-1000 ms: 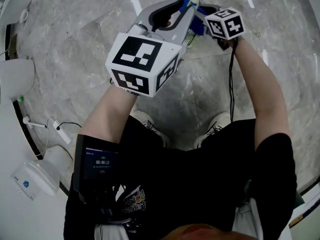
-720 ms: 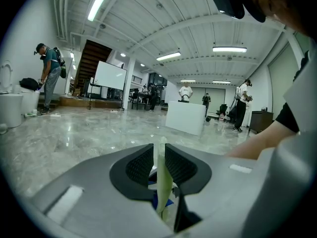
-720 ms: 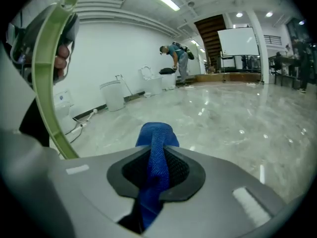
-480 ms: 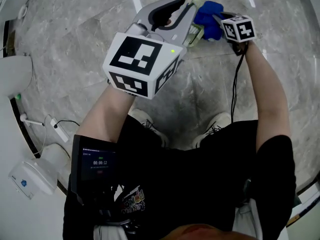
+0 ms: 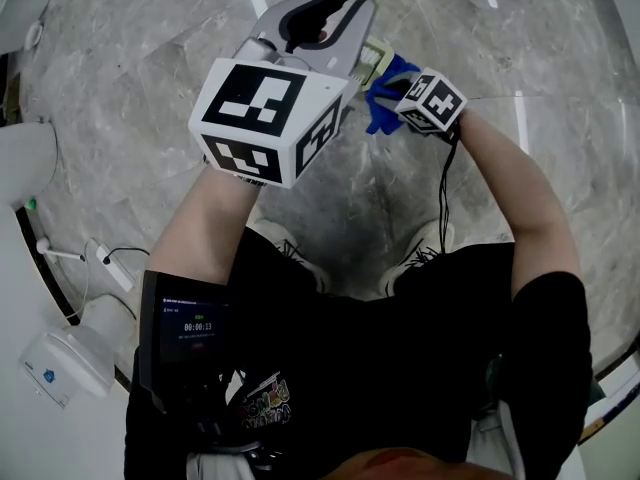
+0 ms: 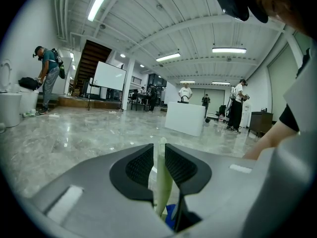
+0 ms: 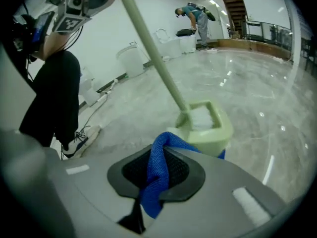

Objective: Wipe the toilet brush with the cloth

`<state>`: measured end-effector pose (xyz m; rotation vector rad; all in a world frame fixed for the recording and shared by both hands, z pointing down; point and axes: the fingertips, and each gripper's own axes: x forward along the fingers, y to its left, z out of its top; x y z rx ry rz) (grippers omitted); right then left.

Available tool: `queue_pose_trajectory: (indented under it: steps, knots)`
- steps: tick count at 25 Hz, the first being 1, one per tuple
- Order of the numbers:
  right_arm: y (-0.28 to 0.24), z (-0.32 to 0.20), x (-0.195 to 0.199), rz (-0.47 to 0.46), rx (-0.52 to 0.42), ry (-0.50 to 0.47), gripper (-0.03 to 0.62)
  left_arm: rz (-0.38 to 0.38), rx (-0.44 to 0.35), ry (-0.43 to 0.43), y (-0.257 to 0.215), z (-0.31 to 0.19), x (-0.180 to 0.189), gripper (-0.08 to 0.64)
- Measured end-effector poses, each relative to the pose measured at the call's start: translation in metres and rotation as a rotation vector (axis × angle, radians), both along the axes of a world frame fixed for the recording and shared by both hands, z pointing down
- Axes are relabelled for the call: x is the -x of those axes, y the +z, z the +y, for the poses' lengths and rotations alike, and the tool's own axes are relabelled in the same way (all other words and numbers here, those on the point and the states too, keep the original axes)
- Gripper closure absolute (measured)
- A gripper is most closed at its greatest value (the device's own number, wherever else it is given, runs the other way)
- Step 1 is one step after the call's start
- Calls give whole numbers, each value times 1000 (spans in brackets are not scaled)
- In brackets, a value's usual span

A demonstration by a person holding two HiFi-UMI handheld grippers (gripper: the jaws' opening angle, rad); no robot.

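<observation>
My left gripper [image 5: 362, 13] [image 6: 159, 157] is shut on the thin pale green handle [image 6: 161, 182] of the toilet brush and holds it up in front of me. The brush's head [image 7: 207, 124], a pale green frame with white bristles, hangs beyond the jaws, and its handle [image 7: 148, 43] rises to the upper left. My right gripper [image 5: 400, 98] [image 7: 161, 170] is shut on a blue cloth [image 7: 157, 172] [image 5: 385, 93]. The cloth sits right under and against the brush head [image 5: 375, 60].
Grey marble floor [image 5: 150, 58] lies below. A white toilet [image 5: 25, 158], a white box [image 5: 60, 358] and cables [image 5: 110, 263] line the left wall. My shoes [image 5: 290, 248] stand under the grippers. Far off are people and a white counter [image 6: 185, 118].
My right gripper has swung down and to the left with the blue cloth, ending beside the brush head. The left gripper has hardly moved and still holds the handle.
</observation>
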<state>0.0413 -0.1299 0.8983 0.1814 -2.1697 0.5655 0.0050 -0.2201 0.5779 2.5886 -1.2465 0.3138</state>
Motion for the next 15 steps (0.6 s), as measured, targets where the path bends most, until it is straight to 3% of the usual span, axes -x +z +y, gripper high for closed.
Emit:
queue_pose_trajectory:
  steps: [4, 7, 11, 15]
  knots:
    - [-30, 14, 42, -135, 31, -51, 545, -4, -1, 0, 0, -1, 0, 485]
    - [-25, 10, 34, -122, 39, -42, 545, -10, -3, -1, 0, 0, 1, 485]
    - [8, -11, -32, 29, 26, 24, 543, -13, -1, -4, 2, 0, 3, 485]
    - [21, -81, -122, 189, -151, 309, 543, -24, -2, 4, 3, 2, 2, 485]
